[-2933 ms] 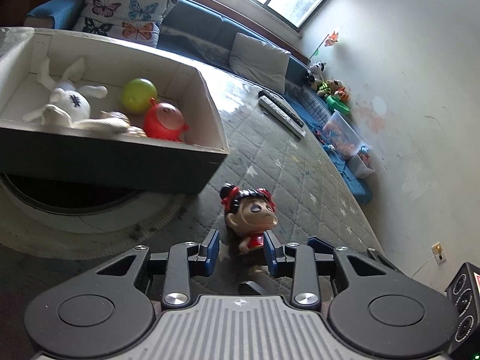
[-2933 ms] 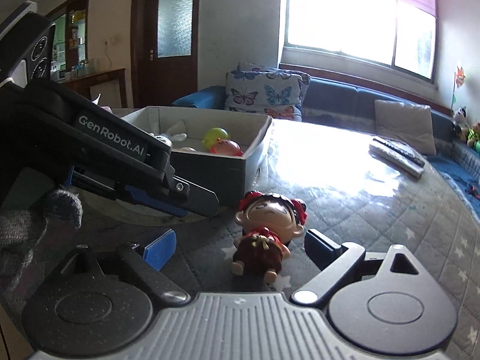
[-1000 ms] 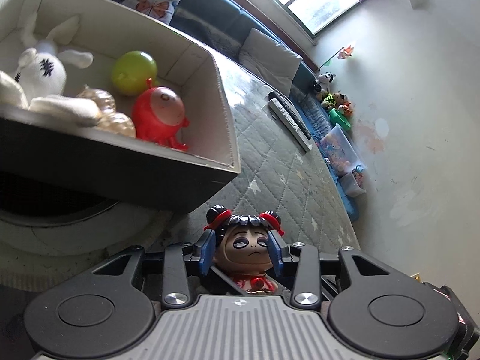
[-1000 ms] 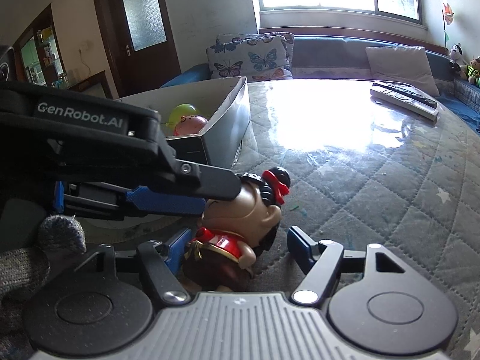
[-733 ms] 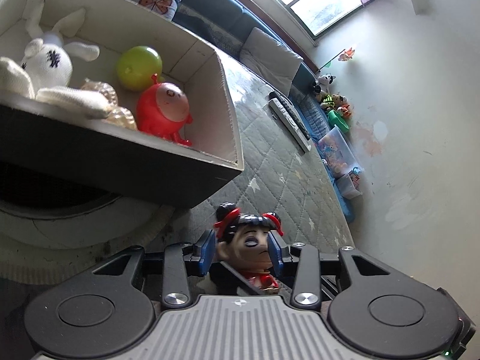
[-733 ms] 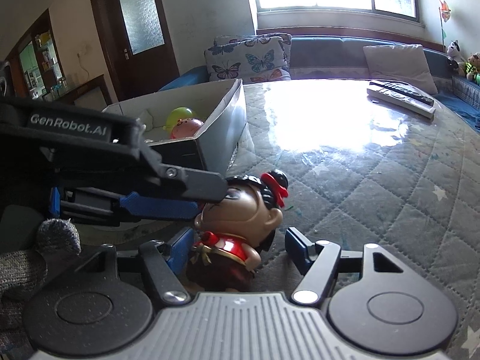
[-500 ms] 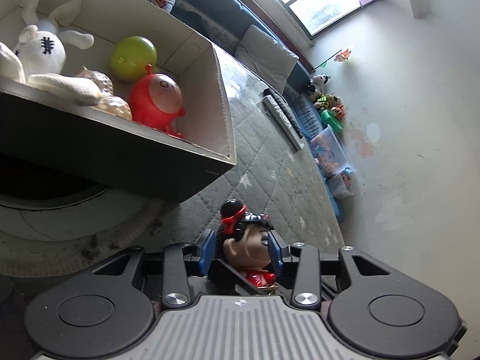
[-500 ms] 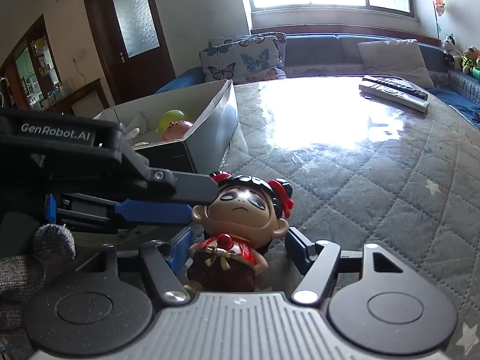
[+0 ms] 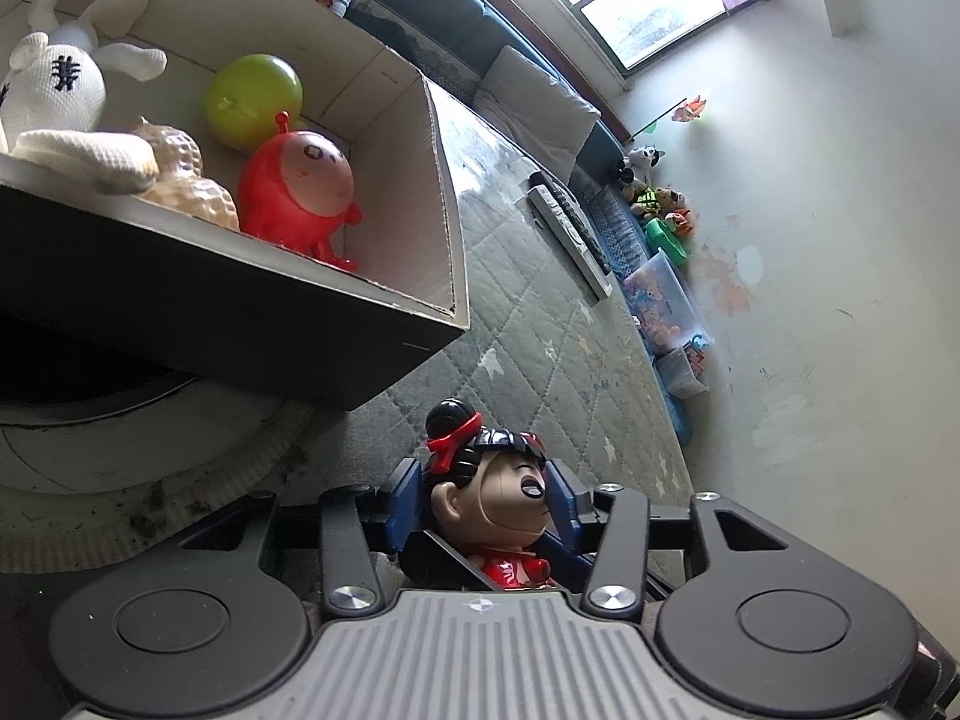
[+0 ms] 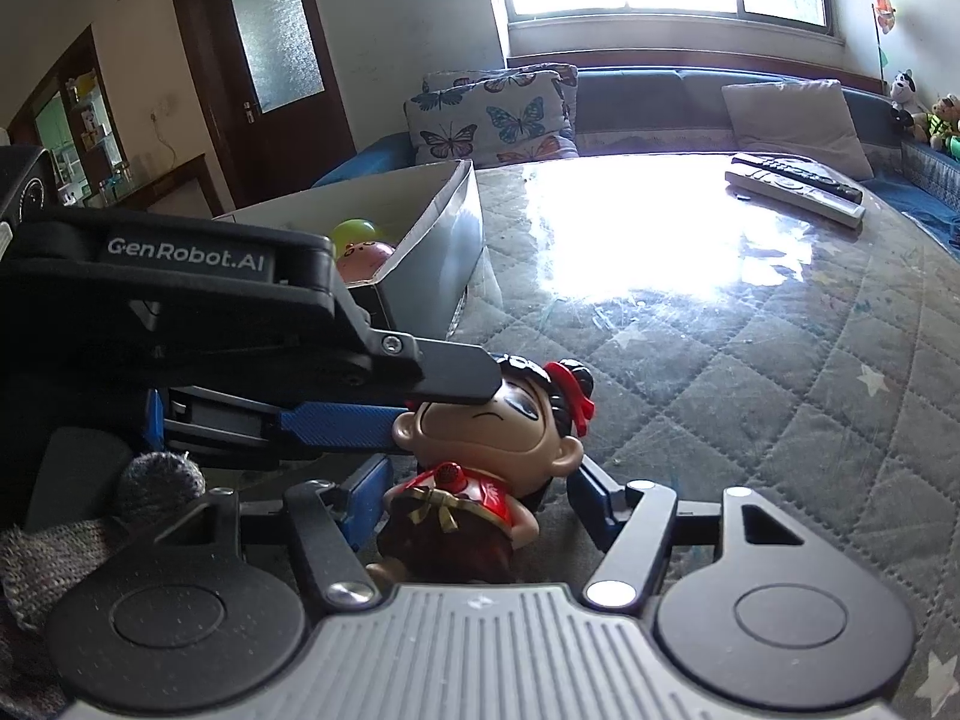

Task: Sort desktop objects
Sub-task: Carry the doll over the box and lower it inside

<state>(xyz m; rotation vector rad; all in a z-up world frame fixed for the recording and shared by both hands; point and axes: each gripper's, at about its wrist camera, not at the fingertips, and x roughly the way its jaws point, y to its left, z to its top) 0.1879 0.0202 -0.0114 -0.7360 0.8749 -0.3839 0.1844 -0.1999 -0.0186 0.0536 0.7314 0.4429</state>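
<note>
A quilted grey counter [image 10: 750,372] under a clear glossy cover carries everything. A cardboard box [image 10: 444,240] sits toward its left edge. Two remote controls [image 10: 792,186] lie near the far right corner.

Left black two-finger gripper with blue pads [image 9: 489,504] tilted downward, jaws opening, blue-padded fingers [image 9: 403,501] flanking the head of the black-haired, red-robed figurine [image 9: 495,501]. Seen in the right wrist view reaching in from the left [image 10: 420,402]. Right black gripper [image 10: 474,501] tilted downward, jaws closing about the figurine's body, right pad clear of it. Grey knitted glove [image 10: 90,516] at lower left.
</note>
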